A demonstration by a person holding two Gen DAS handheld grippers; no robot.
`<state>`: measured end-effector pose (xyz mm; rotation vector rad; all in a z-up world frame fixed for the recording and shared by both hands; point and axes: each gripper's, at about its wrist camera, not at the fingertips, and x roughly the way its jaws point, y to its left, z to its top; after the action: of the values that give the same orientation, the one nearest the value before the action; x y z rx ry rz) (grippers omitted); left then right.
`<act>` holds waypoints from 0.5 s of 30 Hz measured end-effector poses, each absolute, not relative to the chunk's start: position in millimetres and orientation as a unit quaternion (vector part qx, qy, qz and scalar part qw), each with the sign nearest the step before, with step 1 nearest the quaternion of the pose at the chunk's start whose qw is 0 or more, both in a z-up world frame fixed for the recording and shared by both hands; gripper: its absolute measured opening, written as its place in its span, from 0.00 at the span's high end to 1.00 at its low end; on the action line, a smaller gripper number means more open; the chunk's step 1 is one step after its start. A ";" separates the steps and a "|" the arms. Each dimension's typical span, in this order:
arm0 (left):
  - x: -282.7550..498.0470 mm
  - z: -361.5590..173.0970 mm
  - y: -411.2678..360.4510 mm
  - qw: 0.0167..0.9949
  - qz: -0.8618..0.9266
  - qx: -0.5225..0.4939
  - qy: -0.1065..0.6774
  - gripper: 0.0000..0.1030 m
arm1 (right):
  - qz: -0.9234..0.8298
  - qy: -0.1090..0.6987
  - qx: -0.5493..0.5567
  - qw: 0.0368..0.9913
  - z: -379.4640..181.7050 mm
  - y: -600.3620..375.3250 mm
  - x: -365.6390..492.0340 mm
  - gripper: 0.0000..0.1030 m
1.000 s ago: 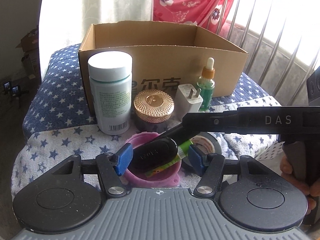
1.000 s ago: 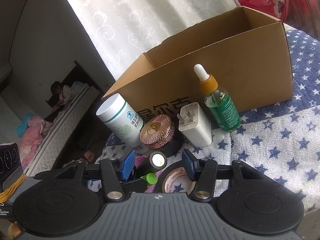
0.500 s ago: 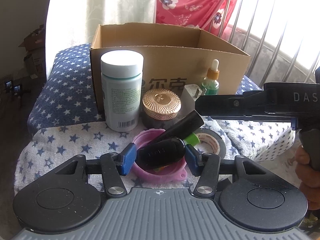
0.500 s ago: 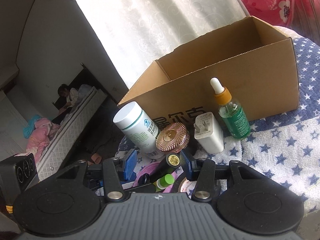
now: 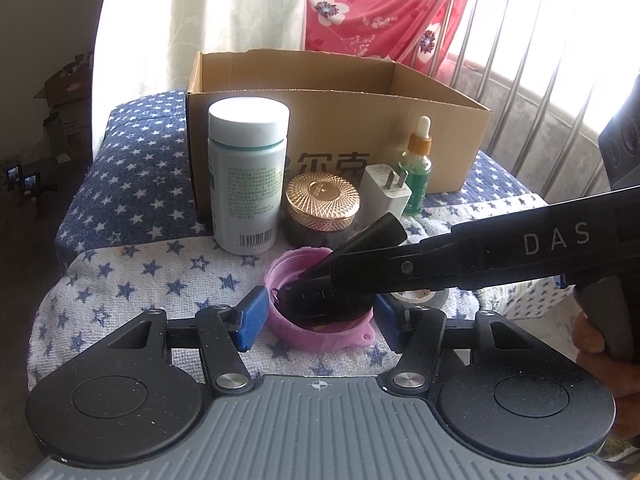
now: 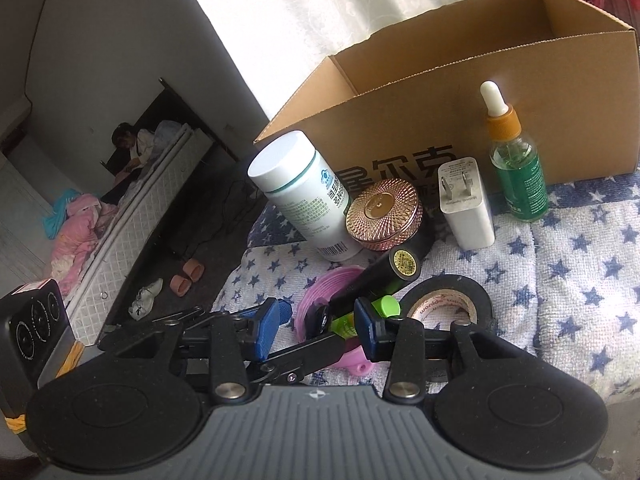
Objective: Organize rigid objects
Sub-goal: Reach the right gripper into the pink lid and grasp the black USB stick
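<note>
Nothing is showing inside the cardboard box [image 5: 432, 100] yet; the bottles, jar, charger and tape are all waiting on the starred cloth. The left gripper [image 5: 318, 316] is straddling the pink cup [image 5: 320, 334], fingers open; the right gripper [image 6: 316, 328] is hovering open around the black tube [image 6: 380, 276].

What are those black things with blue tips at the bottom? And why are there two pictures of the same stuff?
Those are two hand-held grabbers; a person holds one in each hand. Each carries a camera looking along its blue fingertips, hence two pictures. One shows the left grabber, the other the right grabber. Both are open, holding nothing. On the starry cloth stand a white bottle, a gold-lidded jar, a white charger and a green dropper bottle, in front of a cardboard box. Nearer lies a pink bowl with dark things inside, beside a tape roll.
</note>
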<state>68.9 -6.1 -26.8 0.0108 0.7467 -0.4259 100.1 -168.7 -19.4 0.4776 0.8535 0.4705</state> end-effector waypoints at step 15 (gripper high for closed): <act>62.1 -25.4 -4.8 0.915 -0.197 0.018 0.352 0.46 | 0.252 0.438 0.336 0.795 -37.4 -184.4 114.8 0.56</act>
<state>62.1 -4.8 -25.4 0.0366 0.7238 -0.4054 114.8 -184.4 -37.4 0.7221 0.9410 0.5412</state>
